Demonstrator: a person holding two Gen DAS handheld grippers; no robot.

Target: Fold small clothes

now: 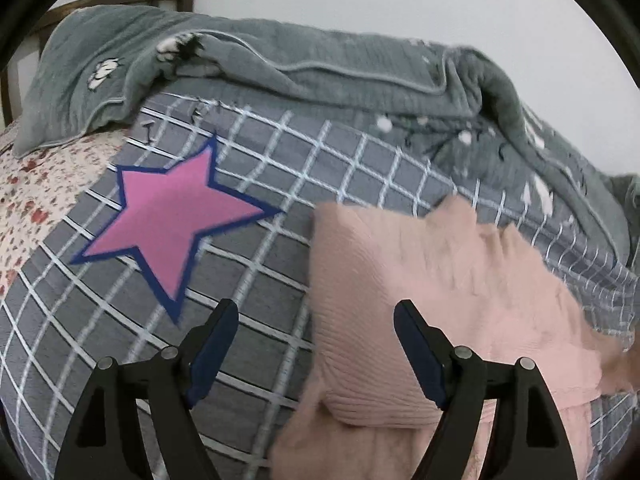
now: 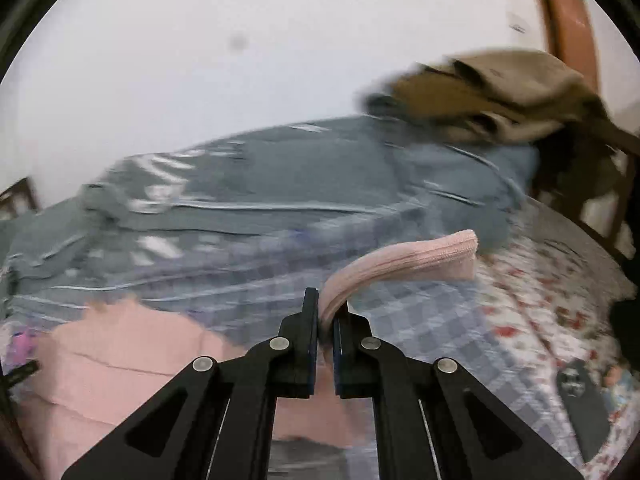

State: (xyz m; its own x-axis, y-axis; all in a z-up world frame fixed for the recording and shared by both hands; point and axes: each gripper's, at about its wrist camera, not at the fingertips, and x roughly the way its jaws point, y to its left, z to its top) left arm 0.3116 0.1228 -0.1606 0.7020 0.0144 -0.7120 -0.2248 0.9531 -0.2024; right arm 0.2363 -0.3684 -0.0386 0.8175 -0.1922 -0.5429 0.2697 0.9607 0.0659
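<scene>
At 9 o'clock lies the pink star (image 1: 172, 220) on the checked bedsheet (image 1: 280, 152); the left gripper (image 1: 316, 316) hangs released above the sheet, empty. At 3 o'clock of it the pink knit garment (image 1: 420, 280) lies spread flat. Further right, the right gripper (image 2: 326, 312) is clenched on 1 ribbed cuff (image 2: 400, 258), raised. The fold looks under way; next, lay that sleeve across the body.
</scene>
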